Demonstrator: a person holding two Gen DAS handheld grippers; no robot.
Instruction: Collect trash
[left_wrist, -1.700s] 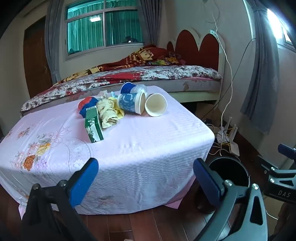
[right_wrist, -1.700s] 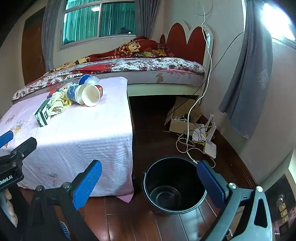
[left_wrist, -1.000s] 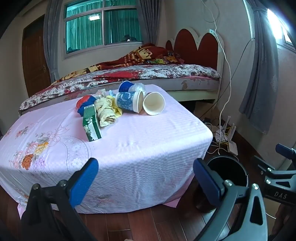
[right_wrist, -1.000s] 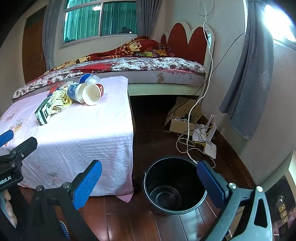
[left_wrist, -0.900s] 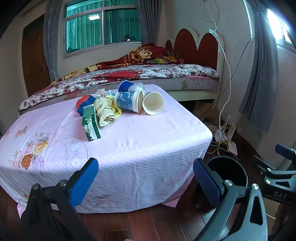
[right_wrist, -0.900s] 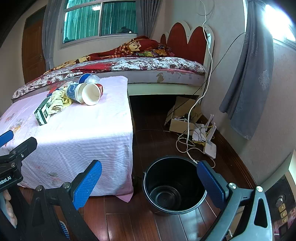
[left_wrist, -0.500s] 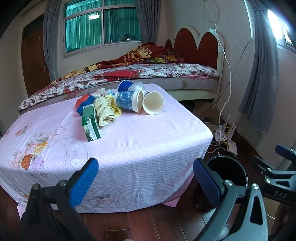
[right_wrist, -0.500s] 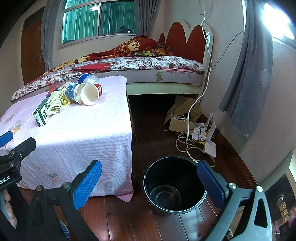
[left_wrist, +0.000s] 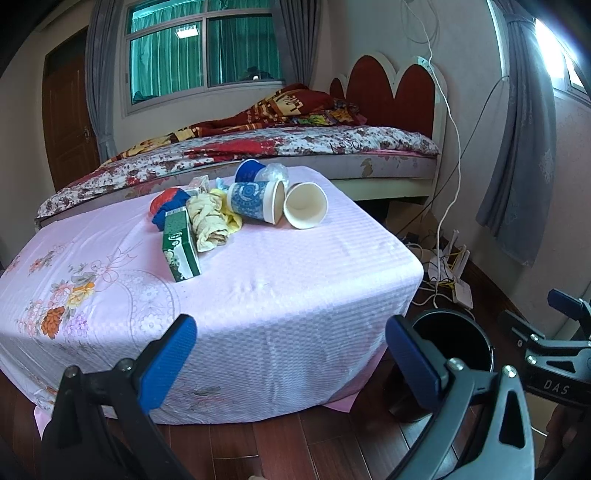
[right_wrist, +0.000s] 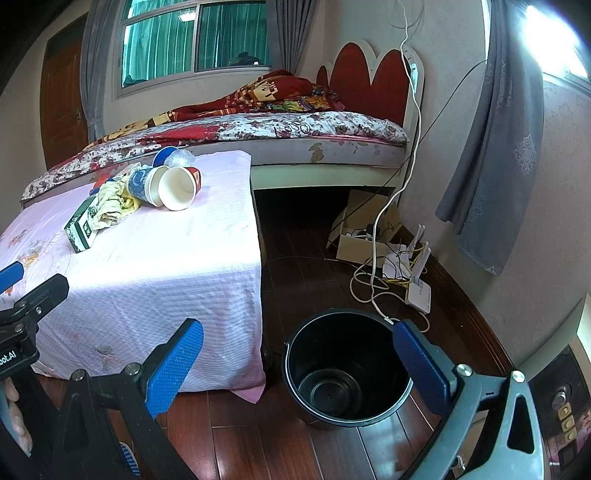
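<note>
Left wrist view: the bucket (left_wrist: 454, 339) is half hidden behind the left gripper (left_wrist: 288, 354), whose jaws are spread and hold nothing. The trash pile (left_wrist: 236, 206) lies on the pink table (left_wrist: 295, 280), its rear items hard to identify, perhaps plastic. The right gripper (right_wrist: 295, 358) gapes likewise. Since earlier, barely anything has shifted.

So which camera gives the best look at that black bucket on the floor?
The right wrist view: the black bucket sits whole between the right gripper fingers, its inside bare. In the left wrist view only part of its rim shows behind a finger.
</note>
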